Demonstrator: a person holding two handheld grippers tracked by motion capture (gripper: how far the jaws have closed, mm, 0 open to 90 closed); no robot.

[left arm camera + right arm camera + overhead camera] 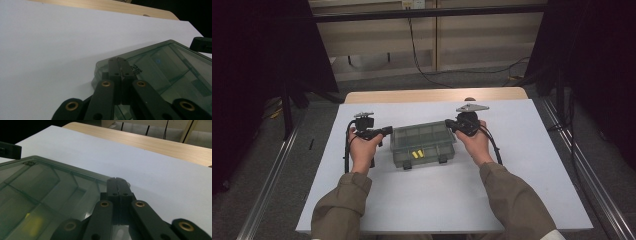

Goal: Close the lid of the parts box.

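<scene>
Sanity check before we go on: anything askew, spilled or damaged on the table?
Nothing stands out. The green compartment box lies flat and closed on the white sheet, slightly turned, yellow pieces inside. The left gripper and right gripper sit shut at its two ends.

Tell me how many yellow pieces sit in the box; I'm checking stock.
2: both yellow pieces lie side by side in a near compartment of the closed box. The tinted lid may hide others.
</scene>
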